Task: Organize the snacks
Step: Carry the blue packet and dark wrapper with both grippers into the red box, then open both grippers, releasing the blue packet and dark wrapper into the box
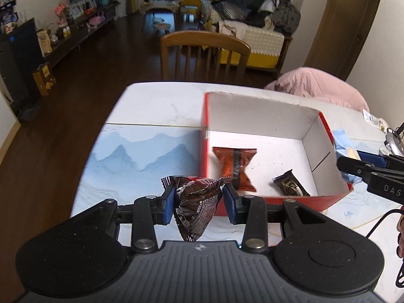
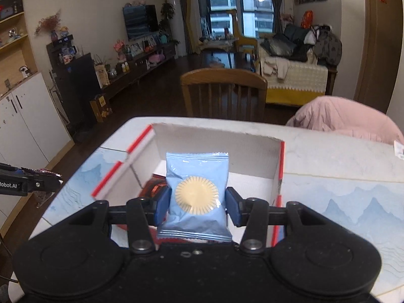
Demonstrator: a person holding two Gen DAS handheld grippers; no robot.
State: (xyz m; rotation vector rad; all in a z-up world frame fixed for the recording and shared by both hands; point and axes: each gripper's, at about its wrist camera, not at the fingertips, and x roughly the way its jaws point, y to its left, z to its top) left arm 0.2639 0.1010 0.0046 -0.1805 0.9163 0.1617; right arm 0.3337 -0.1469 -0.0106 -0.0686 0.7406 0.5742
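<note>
In the left wrist view, we see the left gripper (image 1: 199, 203) pinching a crumpled dark brown snack wrapper (image 1: 195, 207) between its blue pads (image 1: 169, 205), the packet hanging just short of the near left corner of the red cardboard box (image 1: 290, 203). Inside the box lie an orange-brown snack packet (image 1: 233, 168) and a small dark snack bar (image 1: 291, 183), apart from each other on the white floor. The right gripper (image 1: 373, 174) enters at the right edge over the box's right wall.

In the right wrist view, we find the right gripper (image 2: 197, 205) clamped on a light blue snack packet (image 2: 197, 197) with a yellow sun disc, held upright above the box (image 2: 280, 169). The box sits on the table (image 2: 341, 156) with its blue mountain-print mat.
</note>
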